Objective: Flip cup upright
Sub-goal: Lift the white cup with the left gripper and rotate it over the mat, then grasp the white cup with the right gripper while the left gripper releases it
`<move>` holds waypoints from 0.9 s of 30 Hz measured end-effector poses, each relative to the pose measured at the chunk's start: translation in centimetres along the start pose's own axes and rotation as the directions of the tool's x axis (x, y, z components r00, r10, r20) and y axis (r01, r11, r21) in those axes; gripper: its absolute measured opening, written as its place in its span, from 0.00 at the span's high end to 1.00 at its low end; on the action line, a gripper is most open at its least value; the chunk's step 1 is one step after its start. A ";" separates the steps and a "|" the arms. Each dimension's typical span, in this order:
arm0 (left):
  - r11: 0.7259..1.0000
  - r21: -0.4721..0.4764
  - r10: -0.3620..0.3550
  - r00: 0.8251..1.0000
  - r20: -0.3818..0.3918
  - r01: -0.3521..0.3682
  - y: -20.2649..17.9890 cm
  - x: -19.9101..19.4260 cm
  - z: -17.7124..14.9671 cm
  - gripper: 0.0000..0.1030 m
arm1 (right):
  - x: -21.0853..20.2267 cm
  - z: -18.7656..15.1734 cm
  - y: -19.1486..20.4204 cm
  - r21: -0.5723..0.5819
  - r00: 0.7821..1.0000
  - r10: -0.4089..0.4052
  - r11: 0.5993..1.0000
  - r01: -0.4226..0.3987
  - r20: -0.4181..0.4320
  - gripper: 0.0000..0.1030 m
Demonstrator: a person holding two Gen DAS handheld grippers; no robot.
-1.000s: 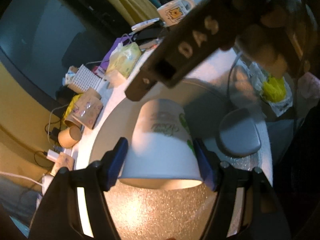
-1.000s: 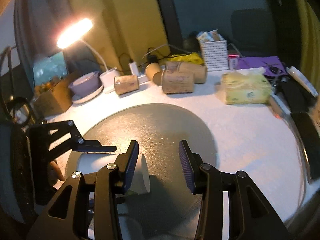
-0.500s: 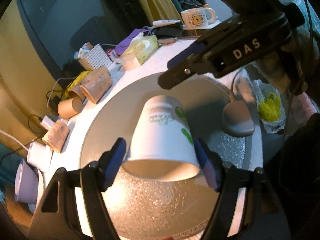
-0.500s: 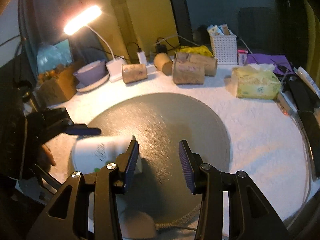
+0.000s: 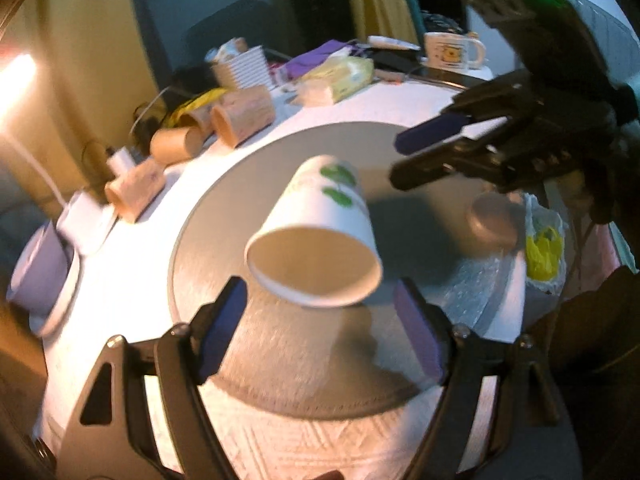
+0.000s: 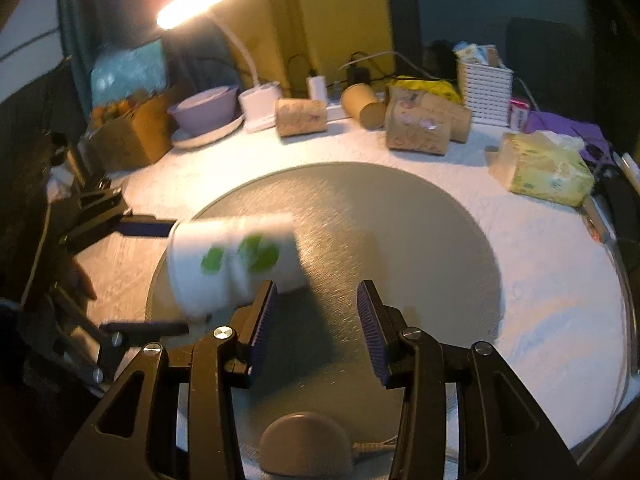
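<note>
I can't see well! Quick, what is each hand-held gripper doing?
Left hand-held gripper: open, holding nothing; the paper cup sits loose between its fingers.
Right hand-held gripper: open, empty.

Cup [image 6: 236, 260] — motion-blurred, its rim indistinct

Each camera rode its own gripper, looking along the fingers, close over the round grey mat [image 5: 420, 168] [image 6: 400, 220]. The two faced roughly across each other, sharing the mat, the white cup [image 5: 320, 216] [image 6: 228, 260] and the table's cluttered far edge.
</note>
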State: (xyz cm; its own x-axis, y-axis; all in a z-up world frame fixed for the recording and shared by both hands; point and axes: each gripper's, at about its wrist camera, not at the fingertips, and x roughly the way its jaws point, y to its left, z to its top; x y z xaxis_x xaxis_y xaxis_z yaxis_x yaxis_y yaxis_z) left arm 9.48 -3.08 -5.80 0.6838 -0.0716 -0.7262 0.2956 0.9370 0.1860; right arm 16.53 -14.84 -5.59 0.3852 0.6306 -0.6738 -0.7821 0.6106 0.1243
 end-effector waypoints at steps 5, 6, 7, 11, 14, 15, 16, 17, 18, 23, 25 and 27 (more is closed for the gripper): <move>0.992 -0.126 -0.008 1.000 0.021 0.011 1.9 -0.5 -1.3 0.25 | 0.6 0.8 2.9 -0.185 0.999 0.012 0.983 -0.018 -0.034 0.34; 0.989 -0.147 -0.009 1.000 0.026 0.012 2.2 -0.6 -1.5 0.25 | 0.8 1.1 3.6 -0.242 0.999 0.015 0.970 -0.023 -0.036 0.24; 0.986 -0.168 -0.005 1.000 0.031 0.010 2.5 -0.6 -1.8 0.25 | 1.0 1.5 4.5 -0.312 0.999 0.019 0.950 -0.029 -0.035 0.24; 0.964 -0.266 0.000 0.998 0.064 0.017 4.2 -1.7 -2.7 0.25 | 2.4 3.2 7.2 -0.525 0.999 -0.006 0.851 -0.016 -0.040 0.24; 0.935 -0.354 0.022 0.996 0.087 0.010 6.1 -2.6 -3.6 0.25 | 3.6 4.5 8.6 -0.618 0.997 -0.001 0.785 -0.044 -0.071 0.24; 0.924 -0.382 0.031 0.996 0.087 0.004 6.7 -2.8 -3.9 0.25 | 4.2 4.9 9.0 -0.649 0.996 -0.010 0.759 -0.048 -0.084 0.24; 0.909 -0.416 0.036 0.996 0.087 0.004 7.5 -3.0 -4.4 0.25 | 4.7 5.2 9.3 -0.670 0.995 -0.017 0.740 -0.052 -0.096 0.24; 0.901 -0.434 0.035 0.996 0.088 0.007 8.0 -3.1 -4.7 0.25 | 5.2 5.4 9.5 -0.688 0.994 -0.024 0.723 -0.058 -0.110 0.24; 0.891 -0.455 0.035 0.995 0.092 0.011 8.5 -3.2 -5.0 0.25 | 5.7 5.7 9.8 -0.704 0.991 -0.032 0.707 -0.067 -0.127 0.24; 0.844 -0.536 0.051 0.989 0.138 0.031 10.8 -4.1 -6.1 0.25 | 7.8 6.4 11.1 -0.766 0.975 -0.079 0.632 -0.112 -0.208 0.24; 0.826 -0.562 0.053 0.986 0.158 0.045 11.6 -4.3 -6.5 0.25 | 8.6 6.7 11.6 -0.786 0.967 -0.106 0.606 -0.123 -0.232 0.24; 0.808 -0.586 0.049 0.984 0.174 0.063 12.4 -4.3 -7.0 0.25 | 9.5 7.1 12.1 -0.809 0.959 -0.137 0.574 -0.128 -0.248 0.24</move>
State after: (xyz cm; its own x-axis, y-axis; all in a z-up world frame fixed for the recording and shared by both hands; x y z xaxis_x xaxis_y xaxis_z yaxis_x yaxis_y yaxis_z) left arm 5.52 11.19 -4.96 0.8031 -0.0835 -0.5899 -0.1091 0.9528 -0.2834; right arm 14.21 1.93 -5.25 0.3547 0.4021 -0.8441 -0.8943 -0.1175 -0.4317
